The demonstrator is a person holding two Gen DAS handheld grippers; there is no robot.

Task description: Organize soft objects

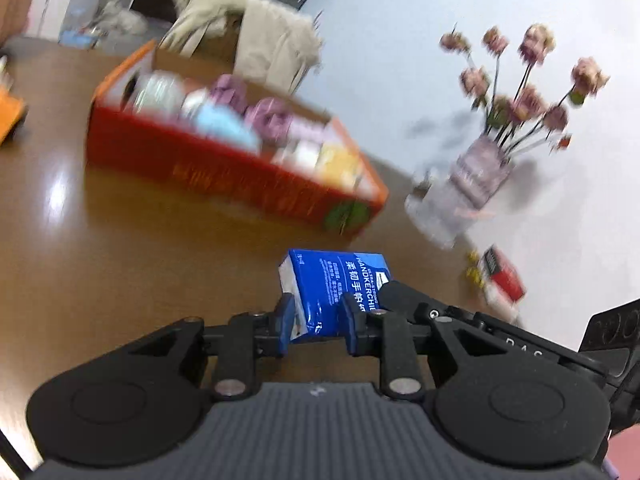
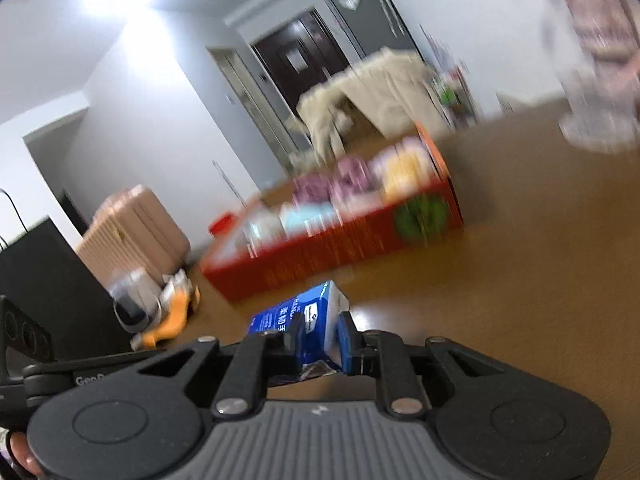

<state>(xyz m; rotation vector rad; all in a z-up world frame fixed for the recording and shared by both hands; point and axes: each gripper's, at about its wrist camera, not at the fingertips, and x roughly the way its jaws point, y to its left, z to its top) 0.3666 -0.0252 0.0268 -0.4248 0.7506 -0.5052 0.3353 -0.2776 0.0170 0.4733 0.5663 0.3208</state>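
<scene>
A blue handkerchief tissue pack (image 1: 332, 284) stands between the blue pads of my left gripper (image 1: 318, 322), which is shut on its lower part above the brown table (image 1: 120, 264). In the right wrist view a second blue tissue pack (image 2: 308, 312) sits tilted in my right gripper (image 2: 322, 340), shut on it with the crumpled lower end squeezed. A red cardboard box (image 1: 224, 168) lies ahead on the table, holding several soft packs in purple, light blue, white and yellow. The same red box (image 2: 320, 256) shows blurred beyond the right gripper.
A glass vase of pink flowers (image 1: 480, 172) stands right of the box by the white wall, with a small red-and-white pack (image 1: 504, 276) nearby. A beige coat (image 1: 260, 40) hangs on a chair behind the box. A pink suitcase (image 2: 132, 232) stands on the floor at left.
</scene>
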